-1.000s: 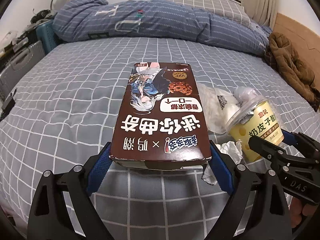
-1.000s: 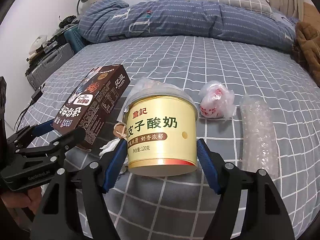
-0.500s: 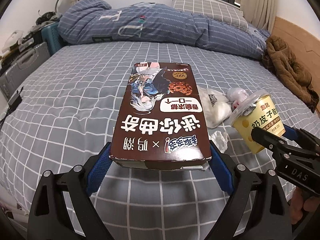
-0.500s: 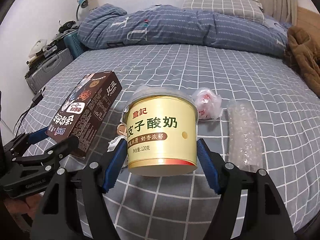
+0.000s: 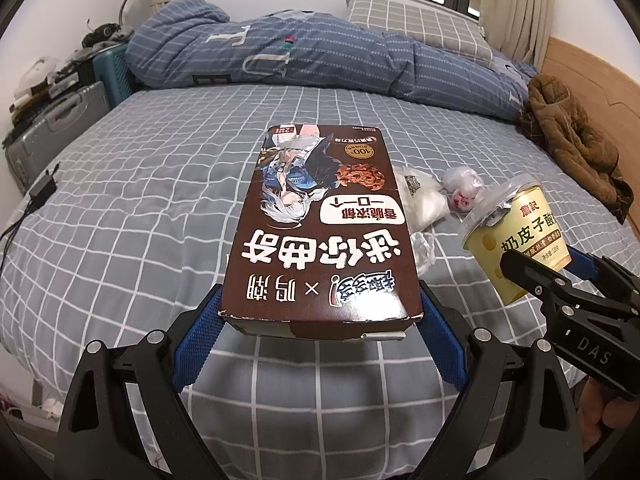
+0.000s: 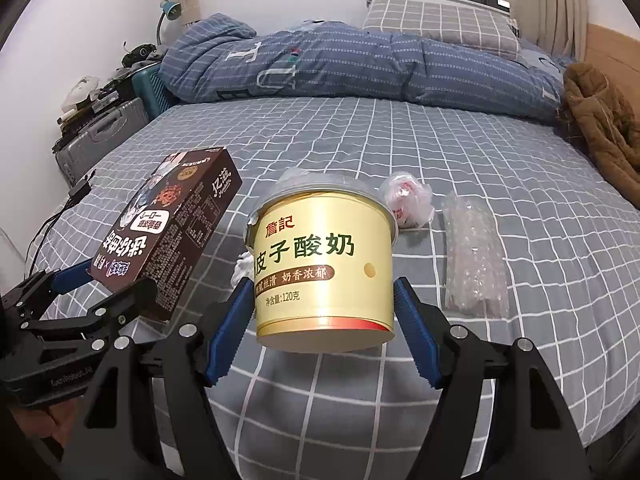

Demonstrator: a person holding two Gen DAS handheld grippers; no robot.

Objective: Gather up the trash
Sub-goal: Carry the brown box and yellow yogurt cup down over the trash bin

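**Both grippers loaded, clear of the bed; loose trash lies ahead of the fingers**

Bed: grey checked cover, spans everything beyond and below both sets of fingers. Rolled blue duvet at the far end, well apart from the work.

Left gripper: clenched on the brown biscuit box. Blue pads press the two long side walls at the near end. The box's long axis runs straight out from the fingers, so most of it overhangs ahead of them; top face up, roughly level. It appears lifted off the cover.

Right gripper: grasping the yellow yogurt cup across its lower wall, pads on opposite sides, cup upright with its torn lid end up. Also off the bed, by the look of it.

Remaining trash, all on the cover ahead of the fingers:
- bubble-wrap roll, ahead and right of the right fingers, long axis pointing away from them; nearest to the right hand.
- knotted plastic bag, just beyond the cup.
- white plastic bag, beyond the box's right edge.
- crumpled tissue, between box and cup, near both hands.

Judgement: both hands are full, so the held pieces need dropping somewhere first. No bin shows in either view.
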